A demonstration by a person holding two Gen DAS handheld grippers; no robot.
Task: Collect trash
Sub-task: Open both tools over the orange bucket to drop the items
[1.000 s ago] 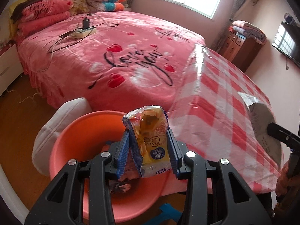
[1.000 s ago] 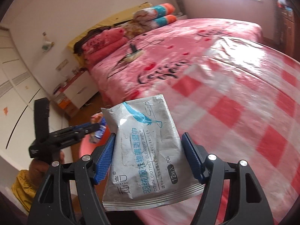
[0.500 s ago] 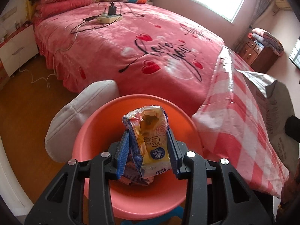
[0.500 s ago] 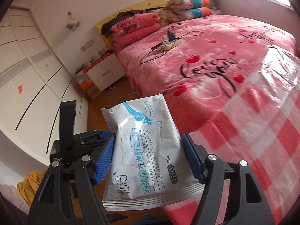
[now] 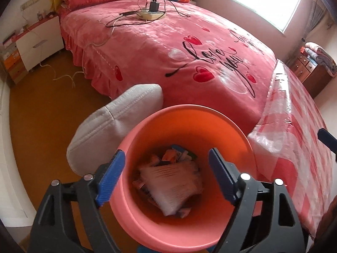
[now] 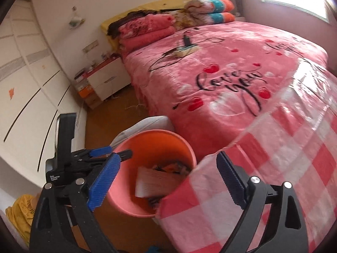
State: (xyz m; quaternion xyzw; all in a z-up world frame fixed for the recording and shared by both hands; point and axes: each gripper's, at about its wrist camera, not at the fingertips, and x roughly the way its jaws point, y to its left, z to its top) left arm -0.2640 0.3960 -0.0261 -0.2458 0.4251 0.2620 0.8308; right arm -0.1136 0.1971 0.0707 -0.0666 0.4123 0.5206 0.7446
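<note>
A pink-orange bin (image 5: 231,130) stands on the floor between the bed and the checked table. Inside it lie a white wipes packet (image 5: 170,185) and several snack wrappers (image 5: 170,156). My left gripper (image 5: 166,172) is open and empty right above the bin's mouth. My right gripper (image 6: 166,181) is open and empty, above the bin (image 6: 181,141) and the table corner. The white packet (image 6: 151,181) shows in the bin in the right wrist view. The left gripper (image 6: 109,154) appears there at the bin's left rim.
A white cushion (image 5: 113,118) leans against the bin's left side. The pink bed (image 5: 179,48) with a power strip (image 5: 149,14) lies behind. The red-checked table (image 6: 284,168) with plastic cover is at the right. A white nightstand (image 5: 35,44) stands far left.
Both grippers have opened. The snack wrapper has left my left gripper and the white wipes packet has left my right gripper; the packet now lies in the bin. Both views moved over the bin.
</note>
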